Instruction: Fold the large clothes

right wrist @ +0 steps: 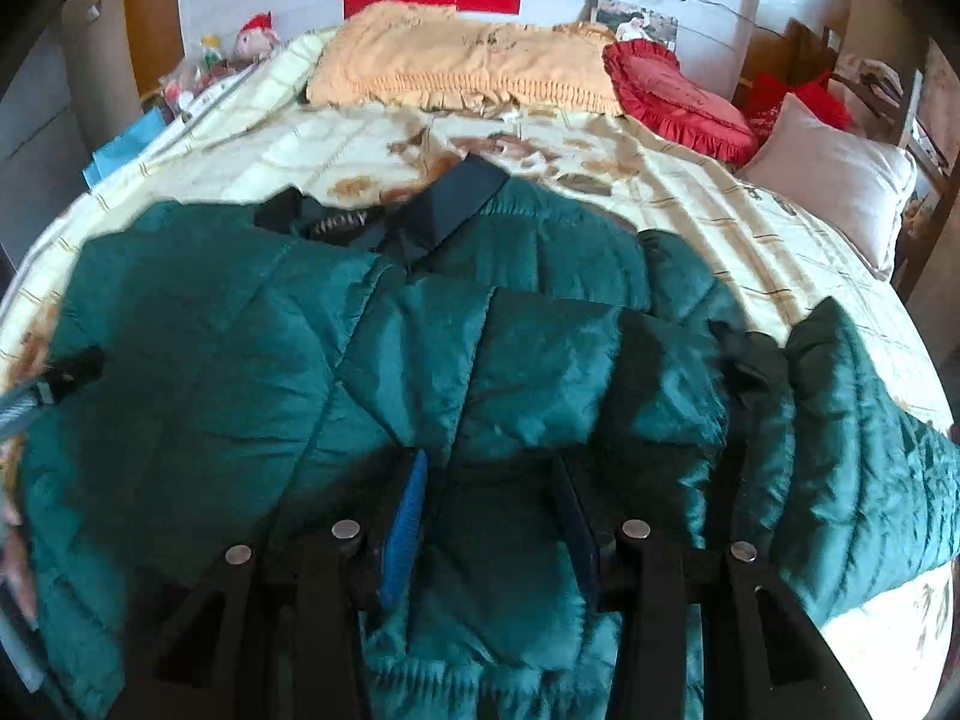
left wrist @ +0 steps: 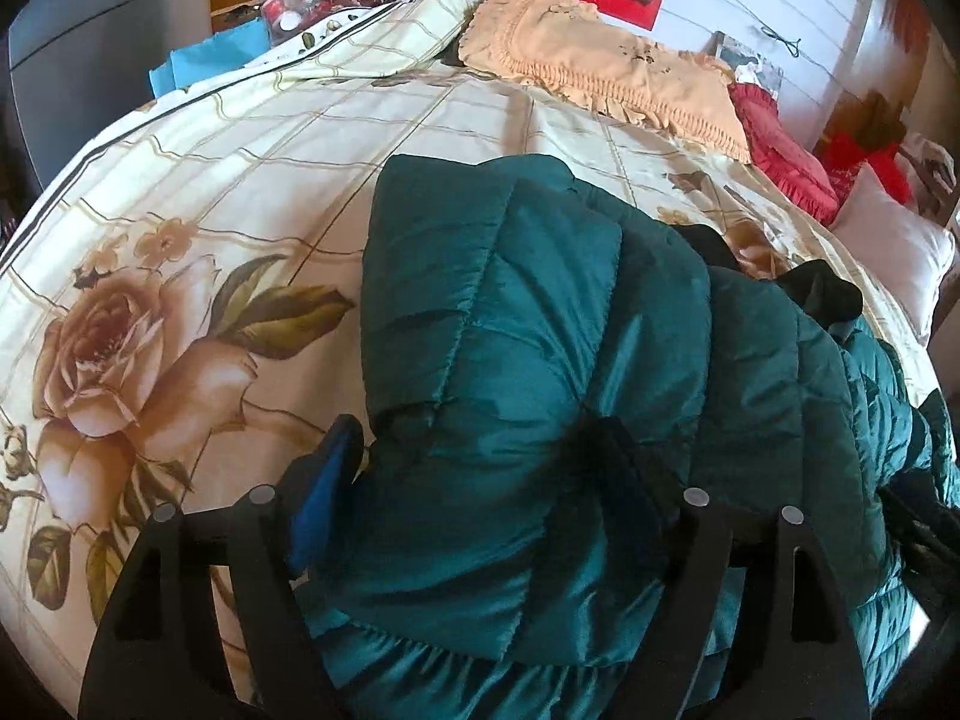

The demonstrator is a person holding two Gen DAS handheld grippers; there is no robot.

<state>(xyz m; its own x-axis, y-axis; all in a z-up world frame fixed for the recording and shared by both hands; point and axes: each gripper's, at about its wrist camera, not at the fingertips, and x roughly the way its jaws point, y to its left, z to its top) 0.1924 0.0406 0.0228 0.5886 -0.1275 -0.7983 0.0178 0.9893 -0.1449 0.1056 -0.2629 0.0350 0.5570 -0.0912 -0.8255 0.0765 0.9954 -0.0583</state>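
On the left wrist view, my left gripper (left wrist: 474, 456) has its fingers spread wide, with a thick fold of the green padded jacket (left wrist: 540, 324) bunched between them. The fabric fills the gap, but I cannot tell whether the fingers are pressing on it or only straddling it. The jacket lies on the bed (left wrist: 270, 138), near the foot edge closest to me and toward the right side. A quilted panel, which I take to be a sleeve or front flap, is already laid over the body. Here the jacket's long axis runs from my gripper off toward the right edge of the bed.

On the right wrist view, my right gripper (right wrist: 492, 516) also stands apart around a ridge of the jacket (right wrist: 240, 330), and again I cannot say whether it is clamped. The dark collar (right wrist: 456, 204) points toward the pillows (right wrist: 468, 66) at the head of the bed, with the hem toward me. One sleeve sticks out toward the right edge, unfolded.

I judge the fold early to midway: one flap is over, the right sleeve and the final halving remain.
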